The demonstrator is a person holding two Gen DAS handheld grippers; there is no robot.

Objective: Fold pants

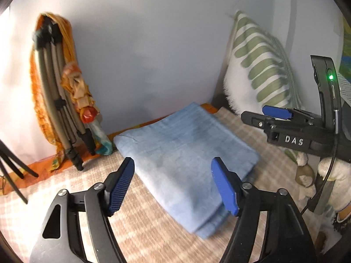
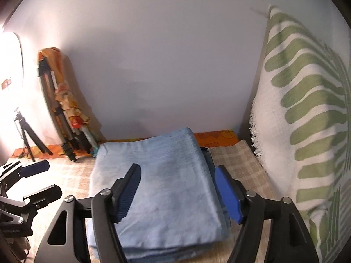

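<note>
The light-blue pants (image 1: pixel 186 153) lie folded into a flat, layered rectangle on my checked beige bedspread (image 1: pixel 140 223), close to the pale wall (image 1: pixel 142 43), with the stacked edges showing along the near side. In my right wrist view the same bundle (image 2: pixel 166 192) fills the middle, with a darker layer peeking out along its right edge.

My left gripper (image 1: pixel 173 188) hangs above the near part of the pants, its blue pads spread wide and holding nothing; the cloth is visible between them but untouched. My right gripper (image 2: pixel 177 195) sits over the bundle likewise, fingers well apart and empty. From the left camera I see it (image 1: pixel 272 118) off to the right, jaws parted, over the bedspread.

Behind the pants an orange patterned sheet (image 2: pixel 217 137) shows at the wall. To the right, a white pillow with green stripes (image 2: pixel 307 120) stands upright. To the left, a folded tripod (image 1: pixel 61 100) draped in orange cloth leans on the wall.
</note>
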